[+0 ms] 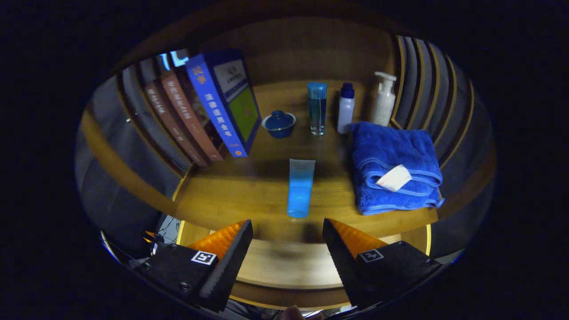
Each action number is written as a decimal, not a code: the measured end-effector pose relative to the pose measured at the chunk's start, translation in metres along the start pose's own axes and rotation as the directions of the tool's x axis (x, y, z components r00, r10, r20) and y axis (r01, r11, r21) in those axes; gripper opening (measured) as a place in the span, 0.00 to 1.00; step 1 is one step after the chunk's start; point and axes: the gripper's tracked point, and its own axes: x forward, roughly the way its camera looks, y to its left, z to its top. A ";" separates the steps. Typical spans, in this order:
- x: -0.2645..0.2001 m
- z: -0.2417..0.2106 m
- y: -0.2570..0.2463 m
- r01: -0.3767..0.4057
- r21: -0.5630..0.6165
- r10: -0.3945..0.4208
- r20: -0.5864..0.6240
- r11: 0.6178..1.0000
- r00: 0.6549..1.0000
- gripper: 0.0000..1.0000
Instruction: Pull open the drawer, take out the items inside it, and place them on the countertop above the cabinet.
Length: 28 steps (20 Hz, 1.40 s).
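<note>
Blue tube (301, 188) lies on countertop (231, 200), twelve o'clock of gripper (287, 238); fingers wide, empty. Placement looks done; next, back to drawer.

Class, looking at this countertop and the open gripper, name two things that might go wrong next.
1. The blue tube lies just ahead of the open gripper, near the countertop edge; a nudge may roll it off.
2. The folded blue towel and standing bottles leave little room, so another item might topple one.

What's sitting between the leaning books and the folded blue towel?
In the gripper view, a blue tube lies flat on the countertop between the books and towel, just ahead of the open gripper.
</note>
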 end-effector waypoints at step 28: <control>-0.080 -0.195 -0.010 -0.010 0.033 -0.009 0.531 0.999 0.847 1.00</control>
